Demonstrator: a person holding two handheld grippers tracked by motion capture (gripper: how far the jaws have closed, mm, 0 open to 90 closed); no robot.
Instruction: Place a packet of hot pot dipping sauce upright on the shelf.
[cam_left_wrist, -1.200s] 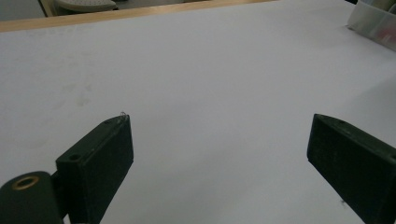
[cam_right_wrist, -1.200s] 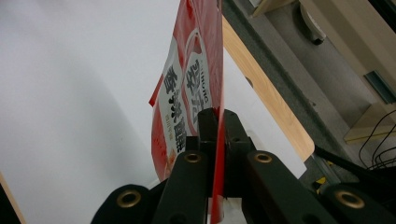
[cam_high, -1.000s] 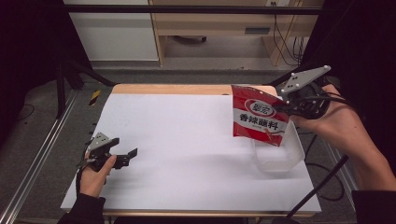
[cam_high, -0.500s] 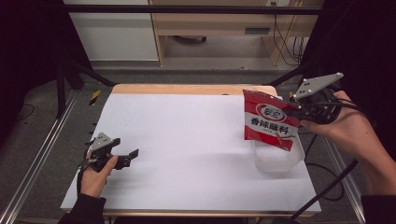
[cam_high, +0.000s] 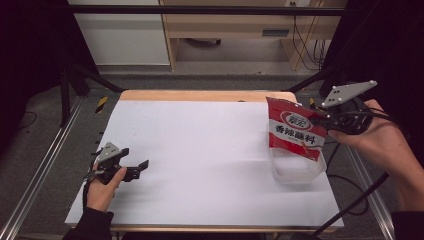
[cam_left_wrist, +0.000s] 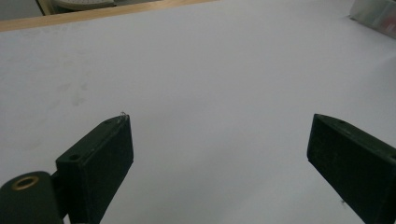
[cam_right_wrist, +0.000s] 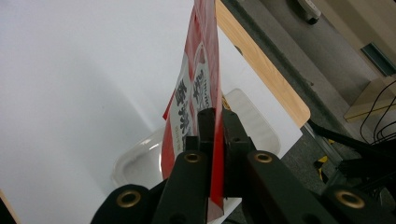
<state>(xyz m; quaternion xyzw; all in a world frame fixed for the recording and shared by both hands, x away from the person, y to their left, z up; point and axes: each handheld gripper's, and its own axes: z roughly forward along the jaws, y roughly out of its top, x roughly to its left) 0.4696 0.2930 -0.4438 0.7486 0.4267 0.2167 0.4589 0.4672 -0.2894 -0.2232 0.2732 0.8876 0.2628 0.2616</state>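
A red seasoning packet with white lettering hangs upright at the table's right side, pinched by its edge in my right gripper. Its lower corner dips into a clear plastic container below it. In the right gripper view my black jaws stand shut on the red packet, with the clear container under it. My left gripper rests in a hand near the table's front left, jaws spread wide. Between the left gripper's fingertips in the left gripper view lies only bare white table.
The white table top has a wooden strip along its far edge. Metal rails run along both sides. Cables trail off the right edge, and a cabinet and a shelf stand beyond the table.
My right gripper has carried the red packet to the right and down, from beside the container to over it. The left hand has stayed put.
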